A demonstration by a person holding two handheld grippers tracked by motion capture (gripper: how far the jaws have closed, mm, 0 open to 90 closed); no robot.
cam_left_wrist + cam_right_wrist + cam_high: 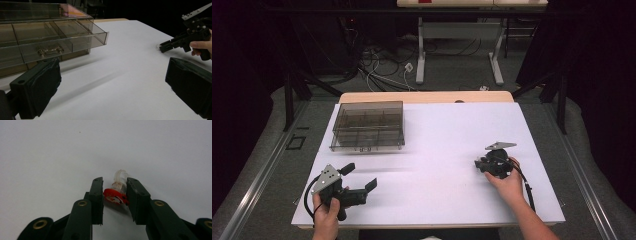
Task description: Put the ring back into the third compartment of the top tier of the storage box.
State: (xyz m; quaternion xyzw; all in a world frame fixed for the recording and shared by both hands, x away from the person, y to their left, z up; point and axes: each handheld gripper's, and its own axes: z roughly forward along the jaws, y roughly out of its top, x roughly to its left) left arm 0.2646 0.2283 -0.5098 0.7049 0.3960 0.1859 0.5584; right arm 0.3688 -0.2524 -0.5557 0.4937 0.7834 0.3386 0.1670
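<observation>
A small part with a red disc and a clear plastic loop (117, 188) lies on the white sheet, and my right gripper (115, 187) is shut on it, one pad pressing each side. In the high view my right gripper (479, 164) sits low at the right of the table, pointing left. In the left gripper view the right gripper (163, 47) rests its tips on the sheet. My left gripper (360, 176) is held near the front left edge, open, with nothing between its wide-set jaws (112, 75).
A smoky clear plastic drawer box (368, 125) stands at the back left of the white sheet (442, 140). Its lower drawer (62, 45) is pulled partway out, with a small handle (50, 51) and divided compartments. Cables and table legs lie beyond the far edge.
</observation>
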